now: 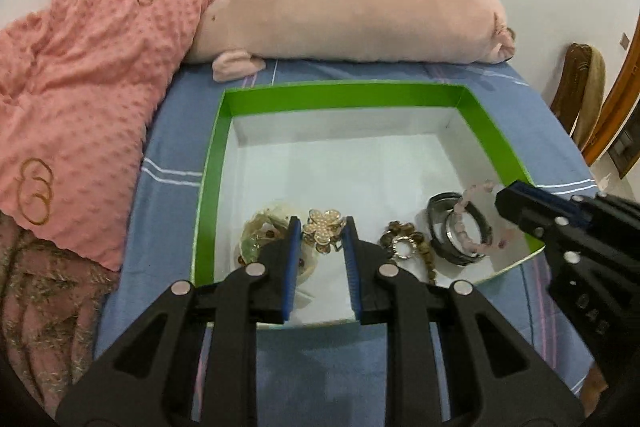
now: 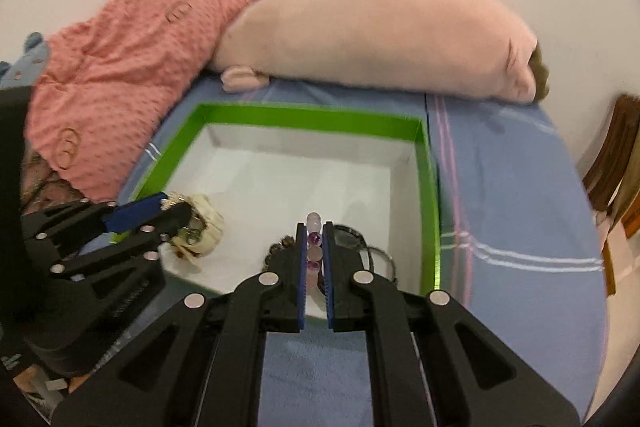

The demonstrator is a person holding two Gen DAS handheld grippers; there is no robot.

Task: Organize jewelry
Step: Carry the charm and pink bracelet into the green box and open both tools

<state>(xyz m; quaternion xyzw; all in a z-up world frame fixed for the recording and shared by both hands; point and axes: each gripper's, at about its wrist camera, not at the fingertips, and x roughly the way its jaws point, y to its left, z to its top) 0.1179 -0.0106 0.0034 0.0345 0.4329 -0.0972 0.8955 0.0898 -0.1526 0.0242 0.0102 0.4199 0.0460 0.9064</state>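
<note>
A shallow white box with green walls (image 1: 340,95) lies on the bed and holds jewelry. My left gripper (image 1: 322,227) is closed on a pearl flower brooch (image 1: 323,229), beside a pale shell-like piece (image 1: 260,227). A brown bead ornament (image 1: 404,239) and dark bangles (image 1: 448,227) lie to the right. My right gripper (image 2: 314,231) is shut on a pink bead bracelet (image 2: 314,219); in the left view the bracelet (image 1: 476,193) hangs over the bangles. The right view also shows the box (image 2: 430,187), the left gripper (image 2: 172,205) and the shell piece (image 2: 208,223).
A blue striped sheet (image 1: 172,155) covers the bed. A pink dotted blanket (image 1: 88,87) lies left of the box and a long pink plush pillow (image 1: 360,7) lies behind it. A wooden chair (image 1: 584,95) stands off the bed's right edge.
</note>
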